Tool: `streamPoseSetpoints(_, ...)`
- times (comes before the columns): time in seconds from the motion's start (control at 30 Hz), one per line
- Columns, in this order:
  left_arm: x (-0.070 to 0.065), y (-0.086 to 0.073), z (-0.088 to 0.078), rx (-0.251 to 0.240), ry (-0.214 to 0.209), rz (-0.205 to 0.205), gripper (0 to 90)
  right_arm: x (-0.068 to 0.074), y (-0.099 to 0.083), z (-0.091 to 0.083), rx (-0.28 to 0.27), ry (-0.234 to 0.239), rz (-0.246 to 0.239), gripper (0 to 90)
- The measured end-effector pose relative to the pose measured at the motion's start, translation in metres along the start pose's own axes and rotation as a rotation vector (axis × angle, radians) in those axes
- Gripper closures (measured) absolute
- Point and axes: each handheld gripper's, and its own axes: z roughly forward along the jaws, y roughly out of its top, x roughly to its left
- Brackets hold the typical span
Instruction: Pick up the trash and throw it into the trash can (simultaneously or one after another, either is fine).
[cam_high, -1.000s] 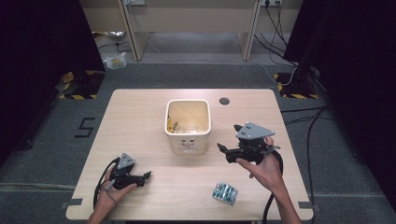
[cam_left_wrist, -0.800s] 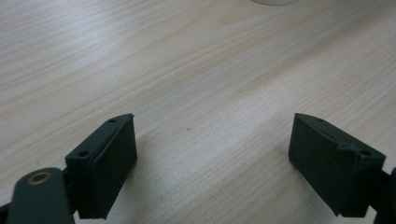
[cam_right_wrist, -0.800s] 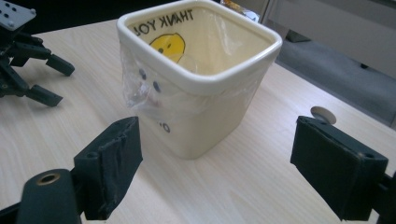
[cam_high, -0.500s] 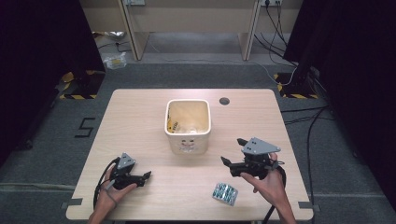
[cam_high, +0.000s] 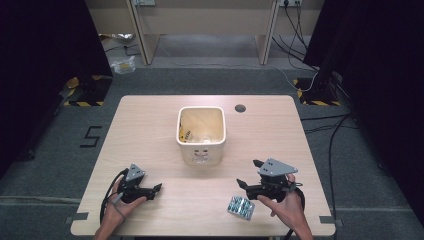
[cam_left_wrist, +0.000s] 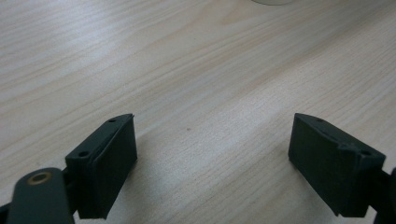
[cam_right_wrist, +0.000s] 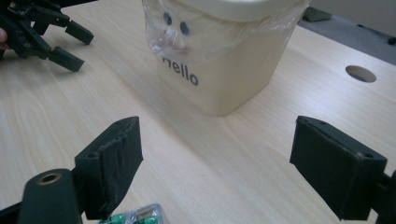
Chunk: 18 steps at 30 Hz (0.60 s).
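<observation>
Blister pack (cam_high: 240, 207), near table (cam_high: 150, 125) edge, just below right gripper (cam_high: 248, 175)
Light, thin, stiff foil-and-plastic, likely slippery; best pinched across its short edges. Right gripper wide open, empty; left gripper (cam_high: 155, 189) wide open, empty, resting apart. Bin (cam_high: 201, 150), bag-lined, marked "Hello", holds a few small scraps, kind unclear

Wooden table (cam_high: 150, 125): cream bin (cam_high: 201, 136), blister pack (cam_high: 240, 207).
</observation>
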Motion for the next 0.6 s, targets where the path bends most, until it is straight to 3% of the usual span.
streamPoseSetpoints(0.6,0.000,0.000,0.000,0.000,0.000,0.000,14.2,0.020,-0.042,0.011,0.064,0.088,0.043,15.6)
